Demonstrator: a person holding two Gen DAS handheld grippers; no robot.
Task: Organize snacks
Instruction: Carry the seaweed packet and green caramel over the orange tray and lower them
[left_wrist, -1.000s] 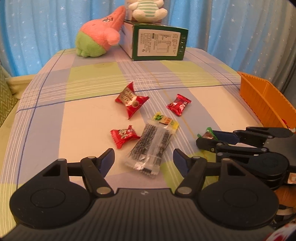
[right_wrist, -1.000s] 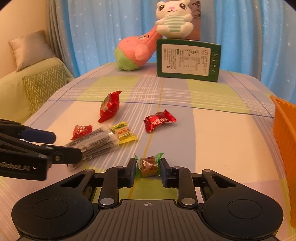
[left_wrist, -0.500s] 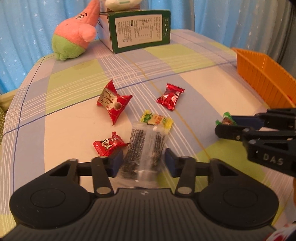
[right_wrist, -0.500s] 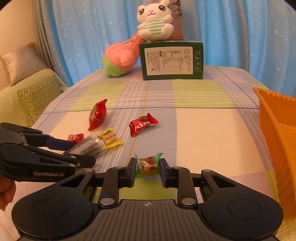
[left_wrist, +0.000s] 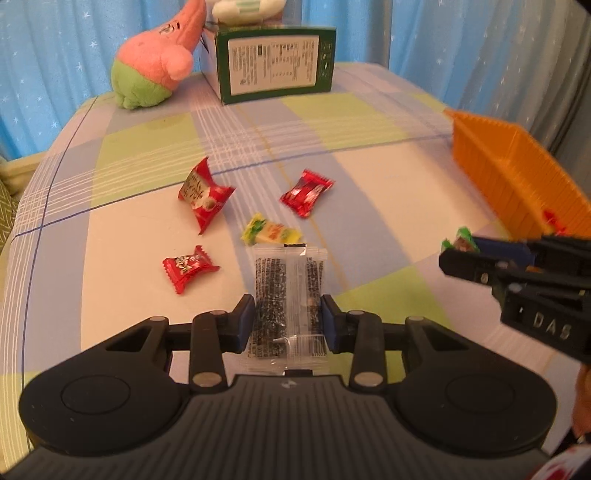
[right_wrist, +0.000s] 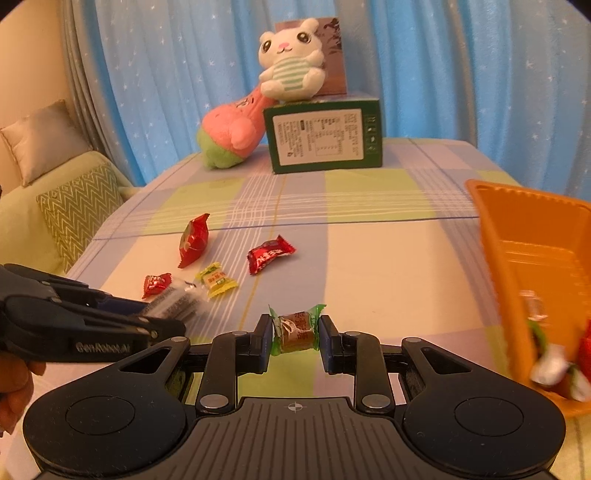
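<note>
Since a second ago, the left gripper (left_wrist: 288, 326) has gone from spread wide on either side of the clear packet (left_wrist: 287, 295) to pinching it; its jaws have just been closing, and both blue pads now press the packet's long edges at lower centre of the left wrist view. That wrapper is transparent with blocks of black print too fine to read. The right gripper (right_wrist: 294, 341) holds the green-wrapped brown candy (right_wrist: 295, 329) as before, jaws pressed close on it, but the orange basket (right_wrist: 491, 236) now fills more of the right edge of its view, with a few wrapped snacks lying inside it.

White letters "DAS" show on the right gripper's body at the right of the left wrist view; "GenRobot.AI" seems to be written on the left gripper's side at lower left of the right wrist view, though blurred.

Three red sachets (left_wrist: 205, 197) (left_wrist: 306, 192) (left_wrist: 189, 266) and a yellow candy (left_wrist: 271, 233) lie loose at mid-frame on a checked tablecloth (left_wrist: 369, 177) of lilac, lime and cream. Beyond them stand a green box (left_wrist: 273, 62) with a white printed label, a pink plush (left_wrist: 159, 62) and a white plush (right_wrist: 291, 64) against blue star-patterned curtains (right_wrist: 461, 74). A sofa with cushions (right_wrist: 79, 210) sits at left.
</note>
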